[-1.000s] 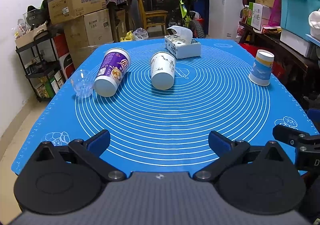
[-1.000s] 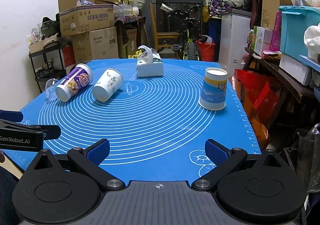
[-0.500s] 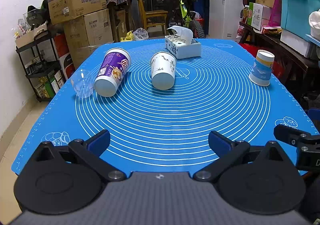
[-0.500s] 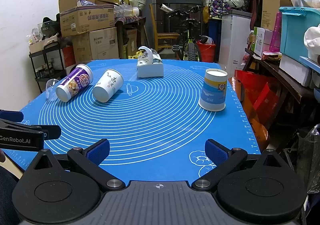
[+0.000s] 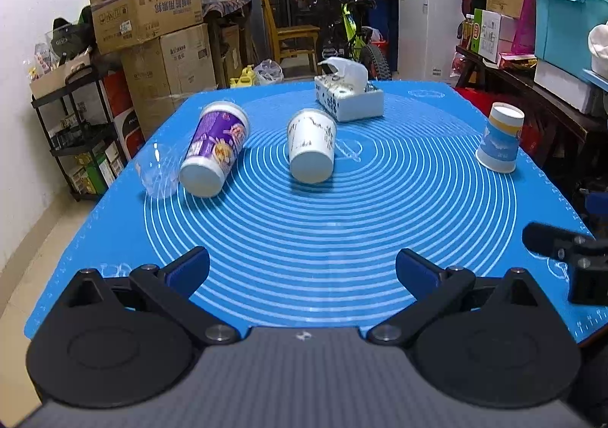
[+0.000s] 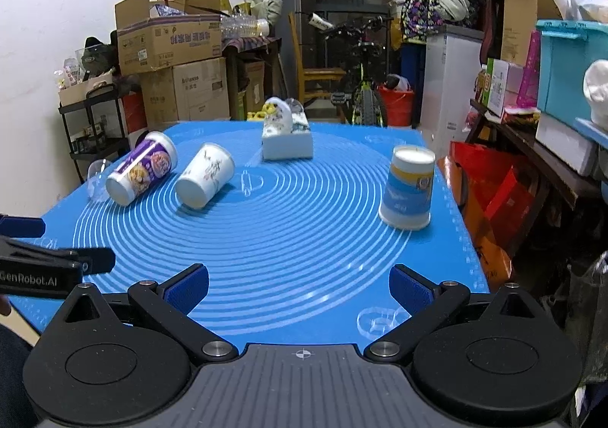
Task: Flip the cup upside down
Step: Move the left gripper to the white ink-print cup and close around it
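A purple cup [image 5: 214, 150] [image 6: 141, 168], a white cup [image 5: 311, 150] [image 6: 205, 176] and a clear plastic cup [image 5: 159, 173] [image 6: 97, 179] lie on their sides on the blue mat [image 5: 342, 230] at the far left and middle. A blue and yellow cup [image 5: 499, 143] [image 6: 408, 187] stands upside down at the right. My left gripper [image 5: 302, 270] is open and empty over the mat's near edge. My right gripper [image 6: 298, 283] is open and empty over the near edge, right of the left gripper.
A white tissue box [image 5: 349, 99] [image 6: 287, 141] stands at the far middle of the mat. Cardboard boxes [image 5: 152, 21], a shelf [image 5: 76, 131], a bicycle [image 5: 349, 32] and a side table with bins [image 5: 551, 59] surround the table.
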Available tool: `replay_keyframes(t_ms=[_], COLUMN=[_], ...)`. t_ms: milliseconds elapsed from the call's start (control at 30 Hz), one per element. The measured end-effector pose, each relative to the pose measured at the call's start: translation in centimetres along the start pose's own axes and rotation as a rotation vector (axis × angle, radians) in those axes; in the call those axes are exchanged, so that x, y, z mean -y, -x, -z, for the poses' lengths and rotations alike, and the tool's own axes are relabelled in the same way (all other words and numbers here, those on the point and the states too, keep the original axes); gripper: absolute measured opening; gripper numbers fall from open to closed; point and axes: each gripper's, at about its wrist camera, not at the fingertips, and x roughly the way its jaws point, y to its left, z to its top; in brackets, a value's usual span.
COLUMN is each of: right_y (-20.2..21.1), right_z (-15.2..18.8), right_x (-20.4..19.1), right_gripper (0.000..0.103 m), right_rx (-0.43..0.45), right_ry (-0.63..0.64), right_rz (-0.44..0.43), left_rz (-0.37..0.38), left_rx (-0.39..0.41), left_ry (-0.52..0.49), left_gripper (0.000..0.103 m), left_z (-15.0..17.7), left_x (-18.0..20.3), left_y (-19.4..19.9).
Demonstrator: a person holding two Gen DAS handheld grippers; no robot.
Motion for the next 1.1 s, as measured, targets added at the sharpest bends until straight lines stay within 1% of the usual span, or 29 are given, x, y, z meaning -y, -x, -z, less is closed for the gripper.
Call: replay_keyframes(t_ms=[300,467,600,700,767,867,900,1000,1100], right_y=[-2.0,-3.5,-4.3,-4.7,-5.0,-5.3,-5.4,-5.7,-6.2], right_z=[-3.8,-5.2,-5.3,-5.2,-5.0,-4.8,-4.8,-4.7,-4.4], right_x=[0.5,0.9,1.4,1.8,2.1,2.6,2.7,3.2,3.6], right_gripper=[0.101,0.101,0.101,0.101,0.101,0.101,0.101,0.101,0.101], right_rx=[0.072,0.087,0.086,0.077,0.071,0.061,0.059,0.052,0.04], right_ry=[0.027,0.03,0.016,0.007,0.002,-0.005,-0.007,-0.014,-0.017], right_rz=[0.01,0.02,0.032,0.046,0.057,0.074,0.08,0.093,0.103], left_rz=[-0.015,-0.004,-0.008,-0.003,0.0,-0.06,-0.062,-0.057,-0.065], left_rx=[0.042,0.048,0.045,0.026,0.032,0.048,0.048,0.0,-0.025], left_ry=[0.001,-0.002,-0.027,-0.024,-0.024,-0.051,-0.058,-0.068,-0.058], left_gripper=[0.103,0.103,0.103,0.103,0.103,0.103,0.103,0.103,0.102], left_z=[-2.7,-4.2,-5.7,-6.7,-7.2,-7.6,-7.6,-7.6,-7.1], left_x=[0.0,-0.1,0.0,0.1,0.2,1.0,1.2,1.4,1.6], left_y=[-2.3,-5.2,-8.8,-11.5,-12.9,-14.4,-15.1,-16.9,-18.2])
